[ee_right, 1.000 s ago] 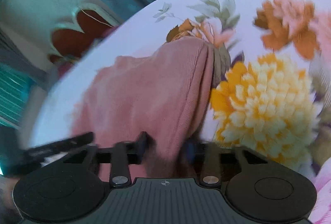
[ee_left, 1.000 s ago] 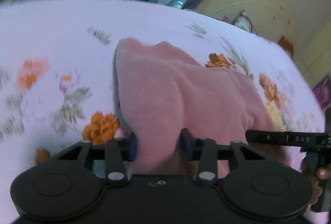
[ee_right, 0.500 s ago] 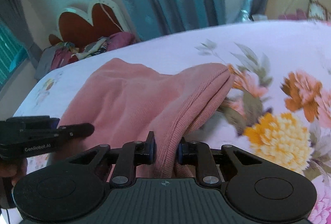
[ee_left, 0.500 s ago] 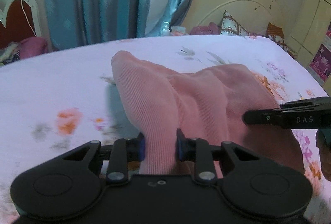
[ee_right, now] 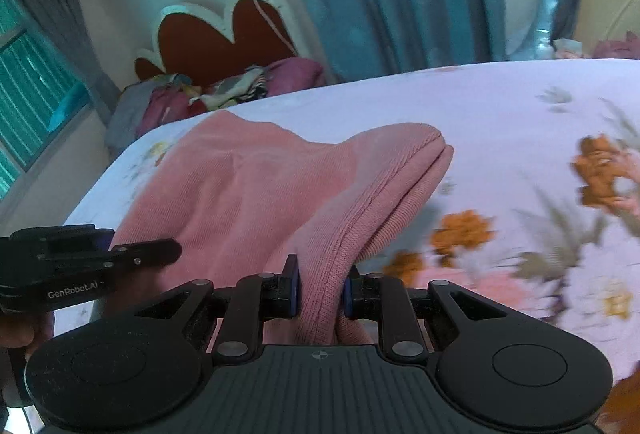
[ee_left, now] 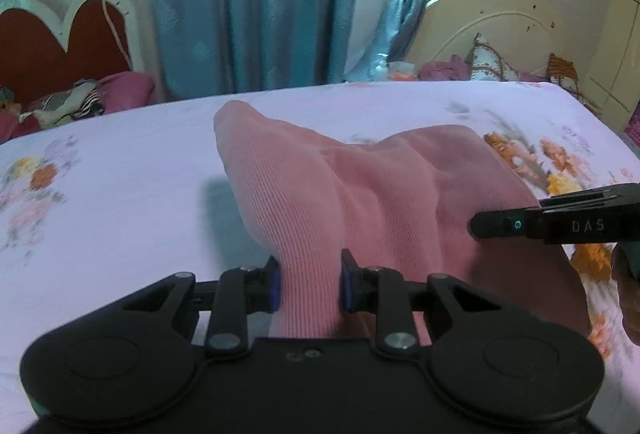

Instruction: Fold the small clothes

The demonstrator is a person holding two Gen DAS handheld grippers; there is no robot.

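A pink ribbed knit garment (ee_left: 360,185) lies on the floral bed sheet (ee_left: 120,193), its near edge lifted. My left gripper (ee_left: 308,286) is shut on the garment's near left part, cloth bunched between the blue pads. My right gripper (ee_right: 320,290) is shut on the garment (ee_right: 248,185) at its hemmed right edge. Each gripper shows in the other's view: the right one at the right edge (ee_left: 560,224), the left one at the left edge (ee_right: 80,262). The cloth stretches away from both grippers toward the far side of the bed.
The bed's far edge (ee_left: 360,89) runs below blue curtains (ee_left: 260,1). A red heart-shaped headboard (ee_left: 52,45) with piled clothes stands at far left. A cream headboard (ee_left: 492,21) with pillows stands at far right.
Both grippers have risen and tilted up with the garment's near edge held; the view went from looking down on the sheet to looking across the bed. The jaws closed tighter on the cloth.
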